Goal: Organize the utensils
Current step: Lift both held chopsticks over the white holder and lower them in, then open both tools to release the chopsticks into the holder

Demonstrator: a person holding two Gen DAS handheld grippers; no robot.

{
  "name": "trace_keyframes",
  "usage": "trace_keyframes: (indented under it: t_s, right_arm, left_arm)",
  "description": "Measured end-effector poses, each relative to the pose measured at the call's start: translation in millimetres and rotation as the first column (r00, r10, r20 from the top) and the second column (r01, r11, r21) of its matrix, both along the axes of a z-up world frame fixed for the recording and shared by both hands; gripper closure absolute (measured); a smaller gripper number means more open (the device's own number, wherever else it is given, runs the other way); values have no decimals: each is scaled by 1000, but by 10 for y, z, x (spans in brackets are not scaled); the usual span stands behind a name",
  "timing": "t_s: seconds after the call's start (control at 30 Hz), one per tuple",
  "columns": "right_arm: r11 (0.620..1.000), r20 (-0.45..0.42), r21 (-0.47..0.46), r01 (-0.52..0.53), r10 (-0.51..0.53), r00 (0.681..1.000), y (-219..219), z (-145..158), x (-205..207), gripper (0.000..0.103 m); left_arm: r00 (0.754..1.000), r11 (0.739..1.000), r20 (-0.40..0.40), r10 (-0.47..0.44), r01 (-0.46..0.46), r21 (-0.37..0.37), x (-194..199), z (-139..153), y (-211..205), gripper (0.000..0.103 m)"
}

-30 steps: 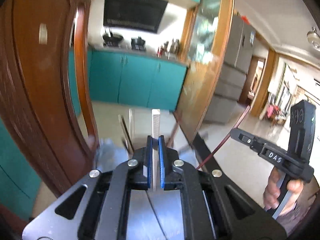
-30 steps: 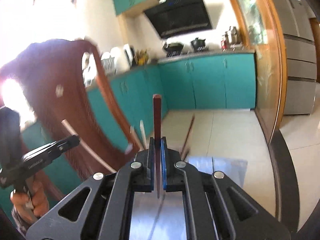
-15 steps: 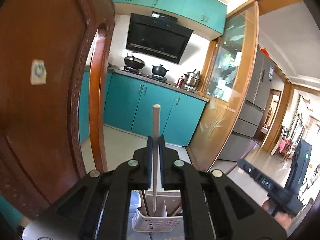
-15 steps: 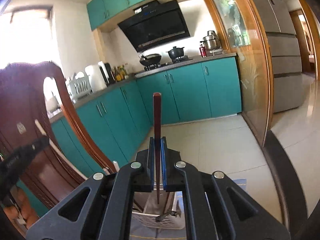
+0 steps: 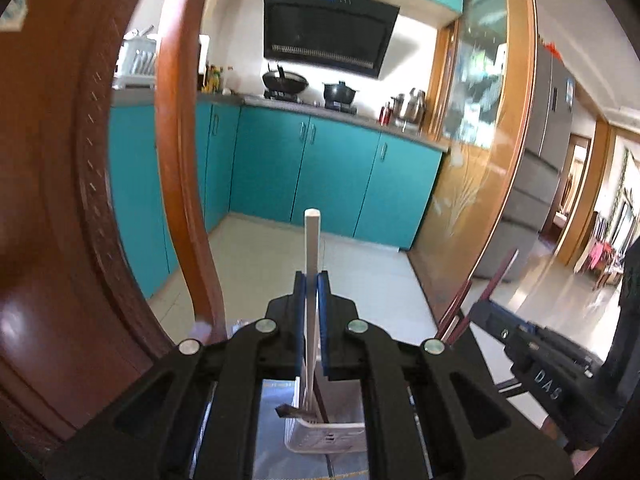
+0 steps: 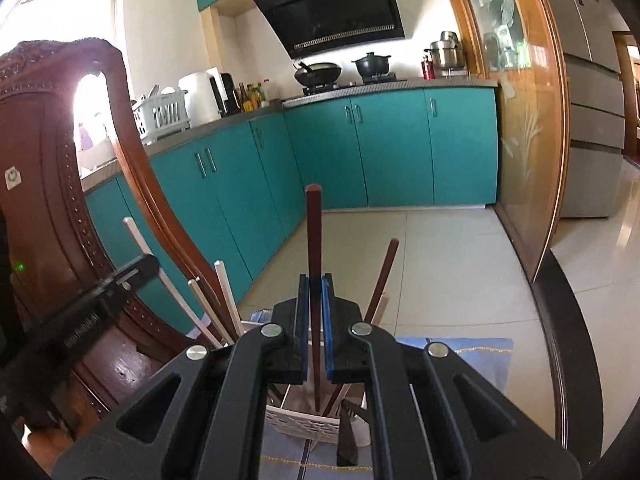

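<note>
Left claw [image 5: 311, 280] is pinching a white chopstick [image 5: 311, 248], right claw [image 6: 315, 284] a brown chopstick [image 6: 314, 240]; both are hovering over the half-filled white utensil basket [image 6: 300, 420], bottom centre.

My white chopstick [image 5: 311, 264] stands upright at the centre of the left view, its lower end dipping toward the white slotted utensil basket [image 5: 326, 436] at the bottom centre. My dark red-brown chopstick [image 6: 314, 264] stands upright mid-frame in the right view, its tip over the same basket [image 6: 304, 420]. Several more white and brown sticks lean out of that basket, though I can't count them.
</note>
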State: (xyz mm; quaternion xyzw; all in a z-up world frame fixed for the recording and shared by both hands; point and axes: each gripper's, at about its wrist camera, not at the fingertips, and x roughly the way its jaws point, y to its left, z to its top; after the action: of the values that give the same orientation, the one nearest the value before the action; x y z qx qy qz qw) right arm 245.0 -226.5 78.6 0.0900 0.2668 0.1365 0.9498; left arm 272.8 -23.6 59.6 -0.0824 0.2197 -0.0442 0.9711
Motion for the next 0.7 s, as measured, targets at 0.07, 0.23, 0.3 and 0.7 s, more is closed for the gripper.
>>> trace_keyframes:
  t_s: [0.07, 0.23, 0.3, 0.7]
  right_arm:
    - [1000, -8, -7, -7, 7, 1000, 19, -22, 20, 96]
    - [999, 0, -1, -32, 32, 999, 12, 22, -35, 78]
    - [999, 45, 16, -32, 31, 999, -68, 126, -123, 74]
    - [976, -80, 214, -40, 58, 995, -956, -266, 268, 74]
  left_arm:
    - [1000, 1000, -13, -2, 2, 7, 28, -63, -13, 96]
    - [999, 1000, -38, -12, 12, 5, 93, -147, -30, 96]
    - [999, 1000, -40, -12, 12, 0, 113, -152, -37, 96]
    - [1000, 1000, -28, -9, 10, 17, 13, -157, 1, 92]
